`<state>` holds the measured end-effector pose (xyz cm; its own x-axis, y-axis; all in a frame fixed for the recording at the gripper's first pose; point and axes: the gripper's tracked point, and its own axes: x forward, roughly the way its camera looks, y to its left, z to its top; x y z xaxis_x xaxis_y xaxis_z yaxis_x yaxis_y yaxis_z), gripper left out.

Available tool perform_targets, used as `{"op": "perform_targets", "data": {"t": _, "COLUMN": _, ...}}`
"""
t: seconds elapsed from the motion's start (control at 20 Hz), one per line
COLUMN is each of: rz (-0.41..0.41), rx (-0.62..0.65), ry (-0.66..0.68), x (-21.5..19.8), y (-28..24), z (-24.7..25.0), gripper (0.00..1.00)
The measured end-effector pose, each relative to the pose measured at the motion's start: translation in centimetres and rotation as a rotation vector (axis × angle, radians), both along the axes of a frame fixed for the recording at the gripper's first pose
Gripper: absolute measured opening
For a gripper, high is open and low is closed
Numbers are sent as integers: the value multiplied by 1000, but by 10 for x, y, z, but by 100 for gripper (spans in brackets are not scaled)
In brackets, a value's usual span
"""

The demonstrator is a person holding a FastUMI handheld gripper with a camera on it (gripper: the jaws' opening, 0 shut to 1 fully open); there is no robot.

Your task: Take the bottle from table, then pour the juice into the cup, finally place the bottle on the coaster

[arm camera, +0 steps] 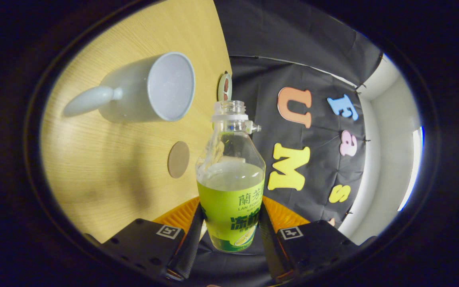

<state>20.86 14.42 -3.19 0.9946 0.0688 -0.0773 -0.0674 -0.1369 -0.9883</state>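
Dim, warm booth light; fisheye bends the edges, bright glare beside the wall.

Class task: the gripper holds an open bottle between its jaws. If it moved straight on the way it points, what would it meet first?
Probably the booth's wall: the gripper, shut on the bottle, points past the table edge, beside the cup. Depth is unclear.

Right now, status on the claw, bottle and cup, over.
Claw shut on bottle, uncapped, juice inside. Bottle tilted towards cup, no juice in cup. Coaster between them on table. Nothing in the way.
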Motion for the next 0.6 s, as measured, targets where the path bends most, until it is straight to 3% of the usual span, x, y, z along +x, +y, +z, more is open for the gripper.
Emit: {"op": "perform_targets", "data": {"t": 0.6, "rz": 11, "rx": -94, "ry": -39, "x": -5, "y": 7, "z": 16, "gripper": 75}}
